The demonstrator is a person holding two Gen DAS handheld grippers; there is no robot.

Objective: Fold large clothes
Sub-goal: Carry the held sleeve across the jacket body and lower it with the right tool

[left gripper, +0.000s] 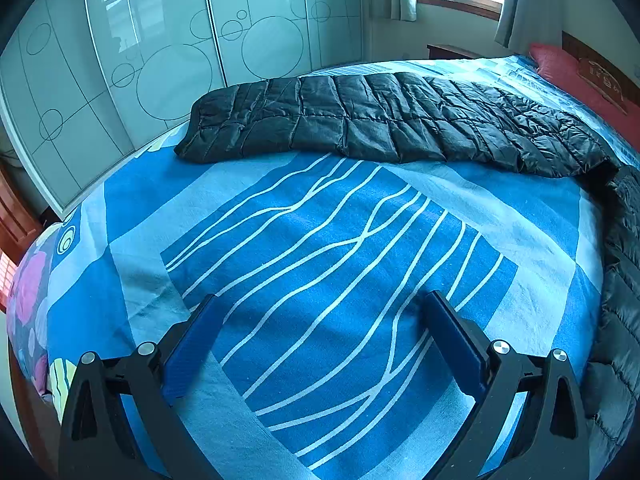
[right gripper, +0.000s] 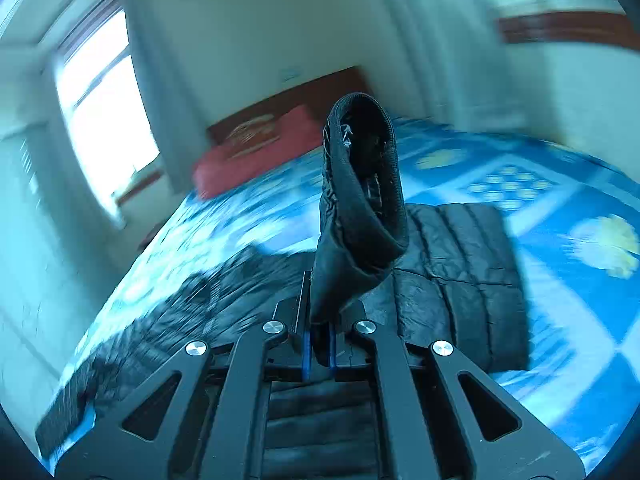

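Right wrist view is showing the right tool (right gripper: 319, 344) clamping a black ribbed edge of the jacket (right gripper: 460, 280), likely a cuff or hem end; that edge is poking up between the blue pads toward 12 o'clock, above the tool. Rest of the quilted black jacket is lying on the bed (right gripper: 560, 280) under and past the tool, spreading from 7 o'clock to 3 o'clock. Frame is blurring at the edges, so the tool seems to be moving. Red pillow (right gripper: 256, 156) is sitting at 10 o'clock by the headboard.

Left wrist view is showing the left tool (left gripper: 320, 344) spread wide and gripping nothing, hovering over the bare blue striped sheet. The jacket (left gripper: 380, 124) is stretching across the far side of the bed (left gripper: 132, 216) from 10 o'clock to 2 o'clock, well apart from the left fingers (left gripper: 192, 344), then running down the right edge toward 4 o'clock. Wardrobe doors (left gripper: 160, 48) are standing behind it.

Step in hand, as a judgement: an early fold, with the right tool lifting one end of the jacket to carry it over the body. Next move is probably calling for the left tool to reach the far strip of jacket at 12 o'clock and pinch an edge, while the right side is keeping its grip and laying the held end flat without dragging the sheet.
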